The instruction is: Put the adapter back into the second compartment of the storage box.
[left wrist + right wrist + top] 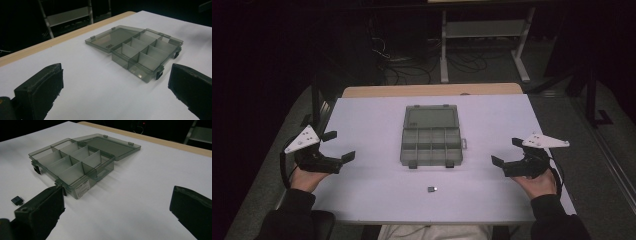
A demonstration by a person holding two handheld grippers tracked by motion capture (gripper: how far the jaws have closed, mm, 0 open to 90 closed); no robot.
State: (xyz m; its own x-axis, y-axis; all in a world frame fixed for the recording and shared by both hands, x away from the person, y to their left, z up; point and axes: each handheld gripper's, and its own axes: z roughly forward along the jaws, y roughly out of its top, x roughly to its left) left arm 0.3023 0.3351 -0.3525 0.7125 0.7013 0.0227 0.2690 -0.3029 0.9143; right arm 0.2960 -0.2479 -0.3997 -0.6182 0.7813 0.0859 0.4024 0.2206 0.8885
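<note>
A smoky-grey clear plastic organiser box (pixel 431 136) (pixel 140 51) (pixel 75 162) lies open in the middle of the white table, lid folded flat on the far side, its several compartments empty. A small dark part (pixel 432 189) (pixel 17 200) lies on the table in front of the box. My left gripper (pixel 338 146) (pixel 115 92) rests at the table's left edge, open, with nothing between its jaws. At the right edge my right gripper (pixel 507 151) (pixel 117 210) is likewise open and holds nothing. Both point inward toward the box.
The white table top (pixel 377 185) has a wooden strip (pixel 432 90) along its far edge. Beyond it stand a metal frame (pixel 482 45) and tangled cables (pixel 407 65) on a dark floor. Bare table lies between each gripper and the box.
</note>
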